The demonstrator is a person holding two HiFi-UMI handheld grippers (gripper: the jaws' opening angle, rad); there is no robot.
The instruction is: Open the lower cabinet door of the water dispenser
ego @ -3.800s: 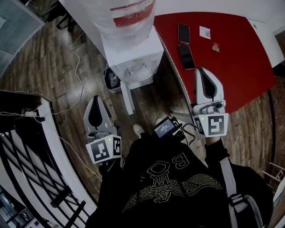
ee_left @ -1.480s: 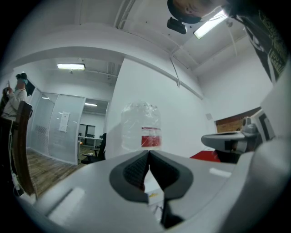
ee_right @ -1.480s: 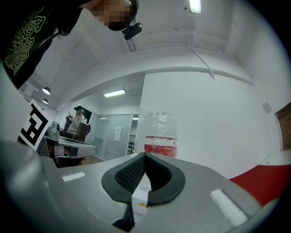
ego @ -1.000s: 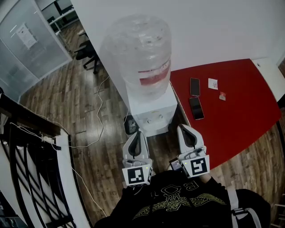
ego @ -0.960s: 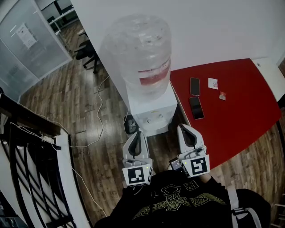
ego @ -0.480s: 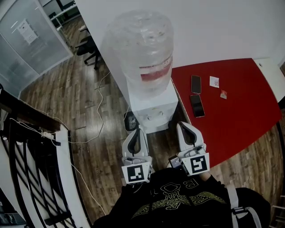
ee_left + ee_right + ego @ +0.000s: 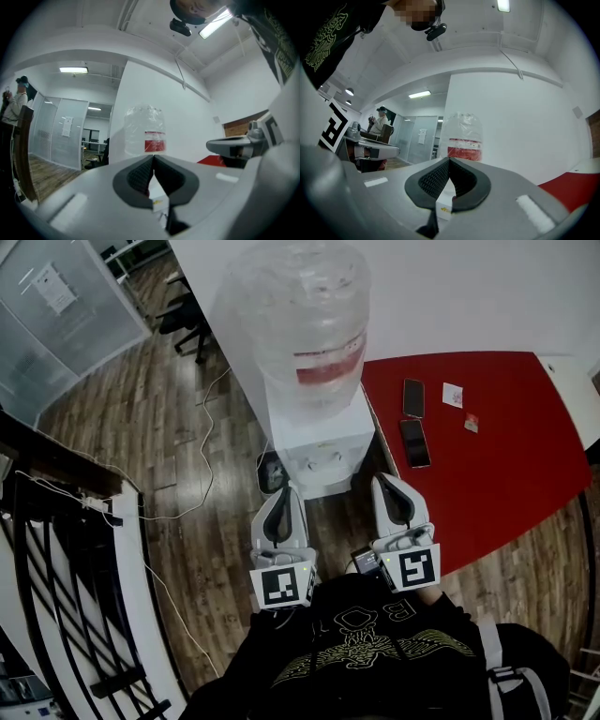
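Left gripper: jaws closed together, nothing between them.
Right gripper: jaws closed together, empty, level beside the left.
Water dispenser: just ahead of both grippers, apart from them.
Lower cabinet door: not discernible; state cannot be told.
Red table: right of the right gripper.

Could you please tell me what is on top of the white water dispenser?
A large clear water bottle with a red label stands on the dispenser. The bottle covers its own neck.

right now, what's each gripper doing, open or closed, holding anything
left gripper: closed, jaws together, holding nothing.
right gripper: closed, jaws together, holding nothing.
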